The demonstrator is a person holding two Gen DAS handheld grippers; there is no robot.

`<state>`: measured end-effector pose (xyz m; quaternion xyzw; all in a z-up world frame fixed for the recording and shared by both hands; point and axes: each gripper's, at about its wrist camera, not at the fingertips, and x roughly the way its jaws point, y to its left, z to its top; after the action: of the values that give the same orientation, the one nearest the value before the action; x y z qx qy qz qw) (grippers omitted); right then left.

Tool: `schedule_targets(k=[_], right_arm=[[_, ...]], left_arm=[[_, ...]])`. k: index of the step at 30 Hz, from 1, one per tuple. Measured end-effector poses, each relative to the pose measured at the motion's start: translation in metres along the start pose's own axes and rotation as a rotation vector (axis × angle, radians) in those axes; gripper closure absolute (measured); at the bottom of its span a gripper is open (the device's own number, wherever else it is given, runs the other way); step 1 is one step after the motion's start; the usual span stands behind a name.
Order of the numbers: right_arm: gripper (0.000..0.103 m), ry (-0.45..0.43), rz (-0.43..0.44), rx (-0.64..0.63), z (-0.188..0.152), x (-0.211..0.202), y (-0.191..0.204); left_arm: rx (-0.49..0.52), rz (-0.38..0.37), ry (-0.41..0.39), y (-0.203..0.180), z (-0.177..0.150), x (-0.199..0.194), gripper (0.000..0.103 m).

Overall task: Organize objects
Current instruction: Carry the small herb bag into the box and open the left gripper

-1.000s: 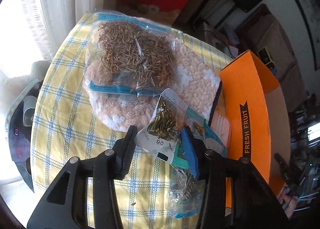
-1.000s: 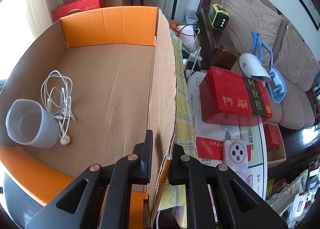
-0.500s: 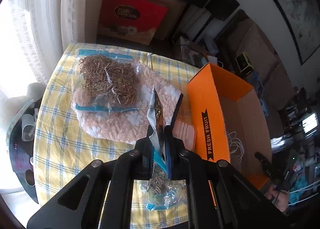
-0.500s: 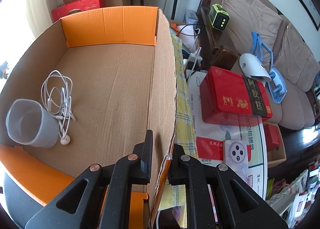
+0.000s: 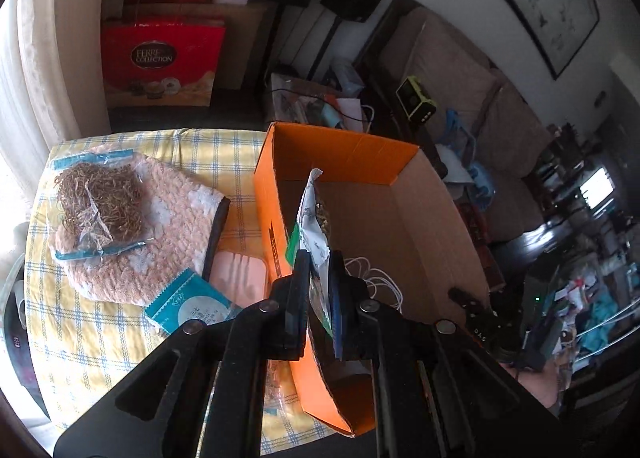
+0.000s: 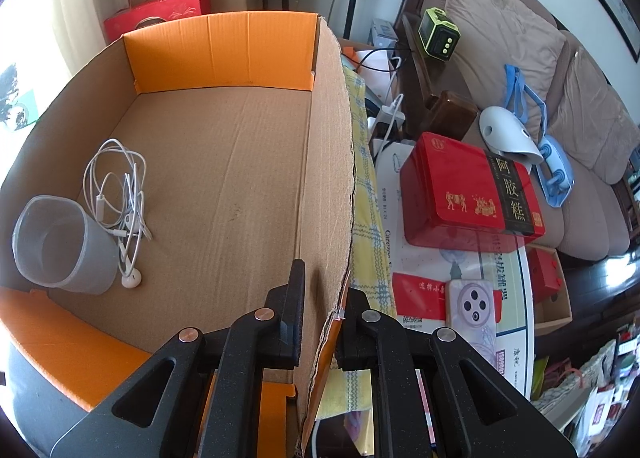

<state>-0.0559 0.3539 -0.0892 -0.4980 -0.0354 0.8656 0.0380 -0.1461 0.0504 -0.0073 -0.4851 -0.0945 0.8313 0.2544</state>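
Note:
My left gripper (image 5: 318, 270) is shut on a small white-and-green packet of dried herbs (image 5: 314, 217) and holds it upright above the left wall of the orange cardboard box (image 5: 268, 213). My right gripper (image 6: 322, 294) is shut on the box's right wall (image 6: 332, 161). Inside the box lie a grey plastic cup (image 6: 60, 246) on its side and white earphones (image 6: 120, 193). On the table a clear bag of dried herbs (image 5: 96, 205) rests on a fluffy pink mat (image 5: 160, 225). A teal sachet (image 5: 188, 308) and a pink pad (image 5: 238, 278) lie beside the box.
The table has a yellow checked cloth (image 5: 72, 338). Right of the box are a red tin (image 6: 468, 193), a pink phone (image 6: 470, 306) and a sofa (image 6: 520, 57). Red gift boxes (image 5: 160, 61) stand behind the table.
My left gripper closed on the packet, lifted it off the table and carried it right, over the box's left wall. My right gripper has stayed clamped on the box wall.

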Motion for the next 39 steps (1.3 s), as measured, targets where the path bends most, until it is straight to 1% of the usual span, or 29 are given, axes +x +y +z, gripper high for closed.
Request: schedule_targets(k=[4,7,14,21,25,30,32,35,39], right_arm=[[0.091,0.002,0.005,0.000,0.000,-0.001,0.001],[0.091,0.002,0.005,0.000,0.000,-0.001,0.001],[0.092,0.004,0.008,0.001,0.000,-0.003,0.002],[0.092,0.004,0.006,0.000,0.000,-0.005,0.004],[0.092,0.003,0.010,0.005,-0.001,-0.006,0.003],[0.092,0.000,0.015,0.011,-0.001,-0.008,0.003],[0.092,0.001,0.016,0.011,0.000,-0.008,0.003],[0.092,0.000,0.015,0.009,-0.001,-0.009,0.003],[0.092,0.001,0.019,0.011,-0.001,-0.009,0.003]], left_arm=[[0.027,-0.011,0.020,-0.021,0.005,0.012,0.095],[0.065,-0.008,0.040,-0.040,0.004,0.023,0.095],[0.097,-0.046,0.121,-0.073,-0.009,0.060,0.095],[0.162,-0.009,0.174,-0.103,-0.023,0.090,0.095],[0.200,0.018,0.191,-0.117,-0.029,0.103,0.095],[0.218,0.025,0.207,-0.127,-0.034,0.114,0.095],[0.224,0.041,0.192,-0.130,-0.034,0.114,0.094],[0.224,0.028,0.168,-0.132,-0.031,0.110,0.095],[0.248,0.047,0.177,-0.139,-0.027,0.117,0.095]])
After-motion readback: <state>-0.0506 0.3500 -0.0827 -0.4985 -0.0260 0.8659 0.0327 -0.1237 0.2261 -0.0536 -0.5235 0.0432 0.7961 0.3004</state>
